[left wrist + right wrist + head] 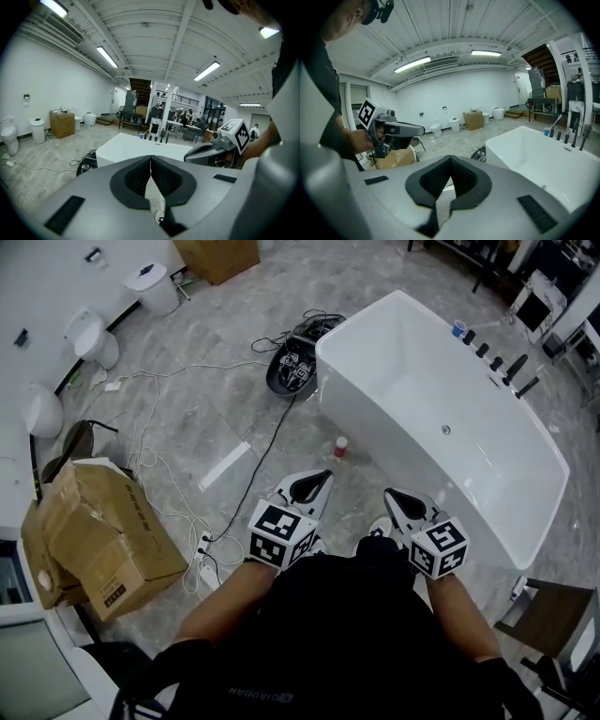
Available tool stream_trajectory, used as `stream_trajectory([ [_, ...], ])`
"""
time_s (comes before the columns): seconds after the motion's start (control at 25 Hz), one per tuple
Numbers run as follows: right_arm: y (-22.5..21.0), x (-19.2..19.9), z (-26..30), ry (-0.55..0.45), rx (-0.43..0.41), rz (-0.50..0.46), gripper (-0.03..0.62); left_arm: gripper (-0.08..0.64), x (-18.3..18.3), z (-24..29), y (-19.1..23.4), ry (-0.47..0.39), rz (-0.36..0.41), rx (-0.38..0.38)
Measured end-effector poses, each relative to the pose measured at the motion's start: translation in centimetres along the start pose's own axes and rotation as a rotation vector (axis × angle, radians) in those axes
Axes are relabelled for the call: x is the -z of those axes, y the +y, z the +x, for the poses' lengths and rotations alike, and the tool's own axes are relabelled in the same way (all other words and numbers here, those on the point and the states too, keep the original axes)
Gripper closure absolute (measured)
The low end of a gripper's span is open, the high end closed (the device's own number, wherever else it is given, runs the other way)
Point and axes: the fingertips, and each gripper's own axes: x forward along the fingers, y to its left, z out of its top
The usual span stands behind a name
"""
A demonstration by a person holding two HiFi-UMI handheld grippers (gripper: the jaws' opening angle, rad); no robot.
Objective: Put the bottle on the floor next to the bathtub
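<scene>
A small white bottle with a red cap (340, 447) stands upright on the grey marble floor, right beside the outer wall of the white bathtub (370, 418). Both grippers are held close to the person's body, well short of the bottle. My left gripper (316, 480) has its jaws together with nothing between them, as the left gripper view (151, 161) also shows. My right gripper (394, 496) is likewise shut and empty (450, 168). The tub (136, 147) lies ahead of both, and it fills the right side of the right gripper view (534, 150).
A torn cardboard box (108, 535) sits at the left. White and black cables (272, 442) run across the floor to a black round device (292, 369) at the tub's end. Toilets (94, 338) and a bin (155, 287) line the far wall. A chair (553, 615) stands at the right.
</scene>
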Motion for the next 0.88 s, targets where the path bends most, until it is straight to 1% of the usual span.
stream_trajectory([
  [0.44,0.16,-0.23,0.38,-0.012,0.002,0.009,0.557,0.543,0.01,-0.34,0.24,0.009,0.010,0.003],
  [0.6,0.41,-0.18,0.35,-0.017,-0.005,0.013,0.557,0.543,-0.16,-0.56,0.41,0.002,0.009,-0.008],
  [0.88,0.77,-0.02,0.30,-0.025,-0.009,0.021,0.557,0.543,0.48,-0.93,0.15,0.008,0.006,-0.011],
])
